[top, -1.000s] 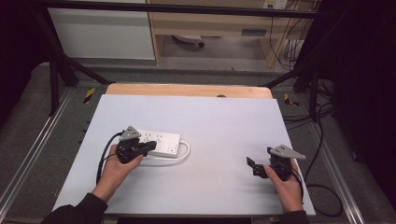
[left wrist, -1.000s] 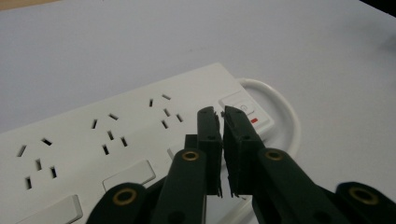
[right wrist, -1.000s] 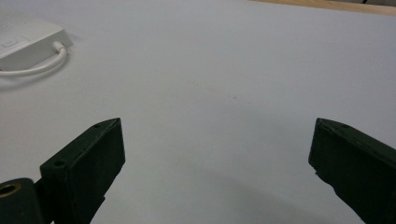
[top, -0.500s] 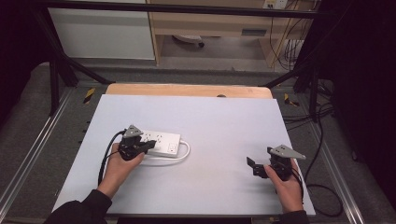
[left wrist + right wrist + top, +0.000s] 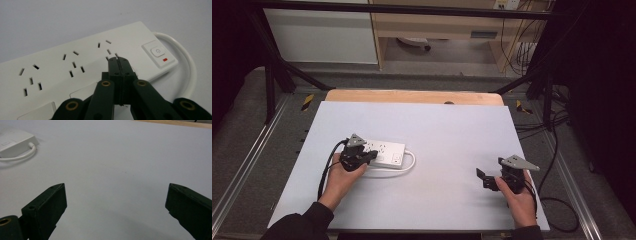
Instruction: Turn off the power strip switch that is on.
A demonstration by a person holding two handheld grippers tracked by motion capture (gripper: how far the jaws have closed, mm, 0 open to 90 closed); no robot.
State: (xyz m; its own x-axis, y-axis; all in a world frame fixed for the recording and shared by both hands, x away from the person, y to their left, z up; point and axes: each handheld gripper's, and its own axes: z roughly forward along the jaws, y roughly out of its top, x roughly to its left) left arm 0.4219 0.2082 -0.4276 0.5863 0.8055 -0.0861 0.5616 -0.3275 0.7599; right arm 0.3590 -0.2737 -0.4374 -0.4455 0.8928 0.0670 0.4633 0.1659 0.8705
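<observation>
A white power strip (image 5: 384, 152) lies on the left half of the table with its white cord (image 5: 409, 165) looped at its right end. In the left gripper view the power strip (image 5: 75, 60) shows several sockets, a switch (image 5: 157, 51) and a red light. My left gripper (image 5: 119, 60) is shut with nothing between its jaws, its tips over the strip's top face near a socket. In the high view the left gripper (image 5: 371, 156) sits at the strip's left part. My right gripper (image 5: 484, 178) rests open at the right front of the table; its jaws stand wide apart over bare table.
The pale table top (image 5: 447, 135) has a wooden strip (image 5: 412, 96) along its far edge. Black cables (image 5: 326, 170) trail from the left gripper. Metal rails run along both sides of the table. The power strip's end (image 5: 15, 141) is at the far left of the right gripper view.
The left hand has shifted slightly over the power strip. The right hand has kept still.
</observation>
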